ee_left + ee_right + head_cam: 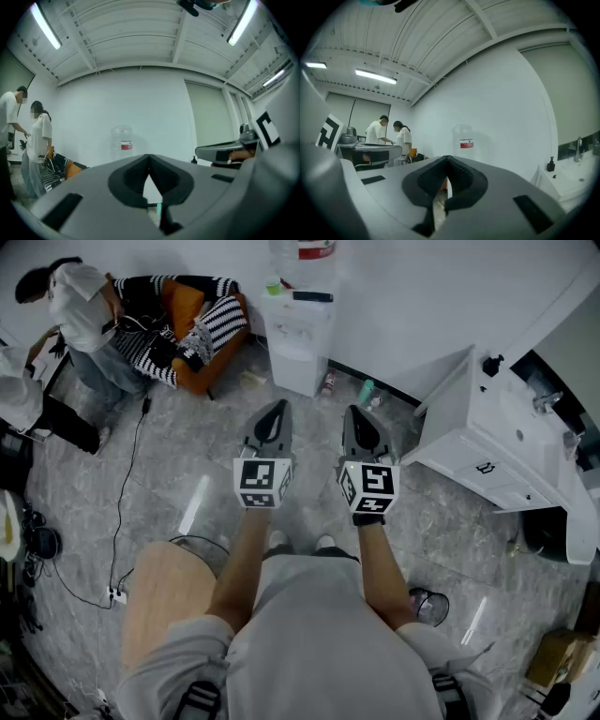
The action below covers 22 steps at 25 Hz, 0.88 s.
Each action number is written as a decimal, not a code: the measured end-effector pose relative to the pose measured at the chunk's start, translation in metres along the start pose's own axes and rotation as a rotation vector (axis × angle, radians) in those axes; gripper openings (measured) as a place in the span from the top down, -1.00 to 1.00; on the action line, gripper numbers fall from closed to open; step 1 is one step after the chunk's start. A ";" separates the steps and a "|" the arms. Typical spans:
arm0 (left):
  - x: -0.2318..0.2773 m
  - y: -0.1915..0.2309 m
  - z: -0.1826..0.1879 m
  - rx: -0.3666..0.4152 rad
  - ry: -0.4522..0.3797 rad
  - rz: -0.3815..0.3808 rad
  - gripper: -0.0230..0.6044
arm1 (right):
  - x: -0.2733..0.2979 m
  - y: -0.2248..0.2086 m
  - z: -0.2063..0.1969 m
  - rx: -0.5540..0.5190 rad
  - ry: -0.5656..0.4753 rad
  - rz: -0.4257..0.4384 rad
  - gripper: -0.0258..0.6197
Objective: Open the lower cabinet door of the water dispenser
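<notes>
**Head view: dispenser far ahead, both grippers closed and empty**

From up here I see the water dispenser standing upright against the far wall, with its bottle on top. The lower cabinet door is the lower part of the front face turned towards me. I cannot make out a handle or which edge is hinged.

The left hand-held gripper and the right hand-held gripper are held level, side by side, pointing at that wall. Both are well short of the dispenser, with bare floor in between. The dispenser lies far and dead ahead, between the two lines of aim and somewhat closer to the left one. I judge the left hand marginally better placed, though either must travel forward and drop to door height.

Each gripper's own view shows its jaws closed tip to tip with nothing between them, so they must open before any grasp.

The two gripper views add the bottle's red label and confirm the heading: it sits a little left of centre for the left one, a little right of centre for the right. Each gripper's own body hides most of the cabinet below. Only the head view shows the door, the white sink unit near right and the people at far left.
</notes>
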State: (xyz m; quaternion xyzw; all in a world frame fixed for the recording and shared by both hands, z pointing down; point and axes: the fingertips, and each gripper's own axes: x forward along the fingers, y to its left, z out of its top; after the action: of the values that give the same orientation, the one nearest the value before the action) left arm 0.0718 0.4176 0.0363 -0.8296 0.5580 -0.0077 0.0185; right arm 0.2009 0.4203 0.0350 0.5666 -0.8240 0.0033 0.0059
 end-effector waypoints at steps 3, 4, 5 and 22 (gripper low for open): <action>0.002 -0.002 -0.004 -0.010 -0.002 0.002 0.89 | 0.002 -0.003 -0.004 -0.003 -0.001 0.007 0.90; 0.003 -0.003 -0.005 -0.011 -0.002 0.003 0.89 | 0.003 -0.004 -0.005 0.003 -0.002 0.012 0.90; 0.004 -0.004 -0.005 -0.011 -0.002 0.004 0.89 | 0.003 -0.006 -0.005 0.016 -0.004 0.020 0.90; 0.044 -0.038 -0.012 -0.003 0.014 0.058 0.89 | 0.019 -0.063 -0.008 0.069 -0.058 0.096 0.90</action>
State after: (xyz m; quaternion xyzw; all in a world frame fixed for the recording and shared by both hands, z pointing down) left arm 0.1228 0.3906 0.0490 -0.8131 0.5818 -0.0124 0.0136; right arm 0.2531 0.3798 0.0427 0.5260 -0.8495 0.0155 -0.0379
